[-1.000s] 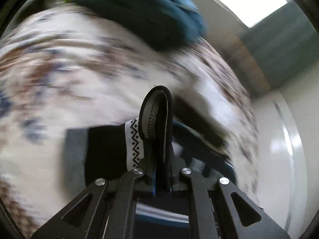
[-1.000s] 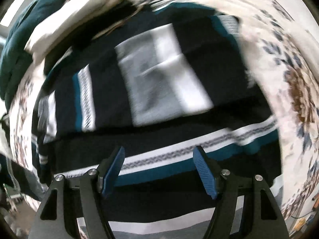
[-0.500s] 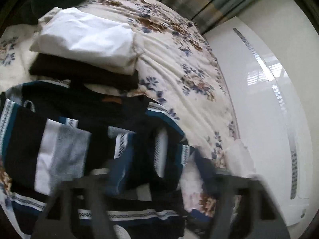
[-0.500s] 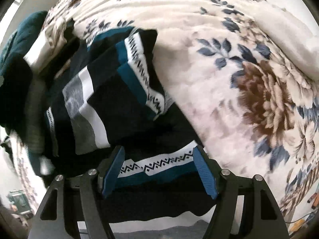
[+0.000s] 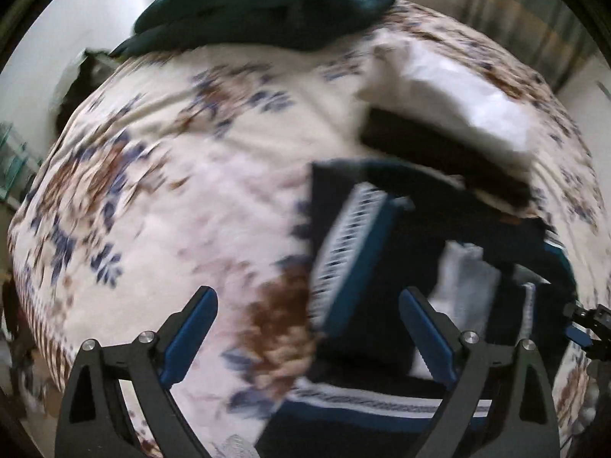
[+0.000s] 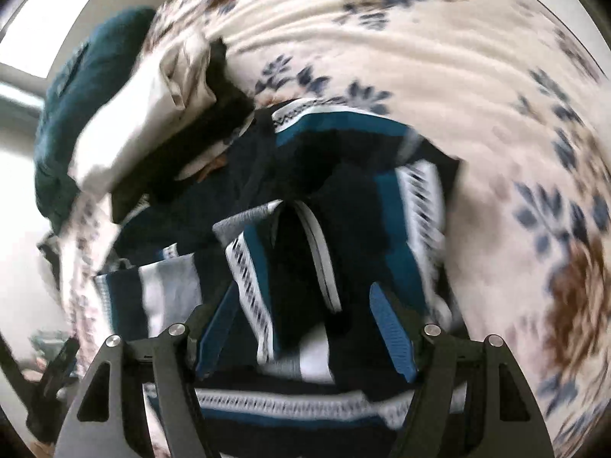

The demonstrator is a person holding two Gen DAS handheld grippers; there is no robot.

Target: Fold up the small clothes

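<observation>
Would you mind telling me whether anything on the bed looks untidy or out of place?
Yes: the striped sweater lies bunched in uneven, overlapping folds beside the neat pile of folded clothes, one band flipped up on the floral bedspread.

Sweater (image 5: 401, 252) on bedspread (image 5: 191, 198), folded stack (image 5: 450, 122) behind it

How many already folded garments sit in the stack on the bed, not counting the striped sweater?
2. A white folded garment lies on top, and a dark folded garment lies directly under it, beside the striped sweater on the floral bedspread. More could be hidden beneath.
</observation>
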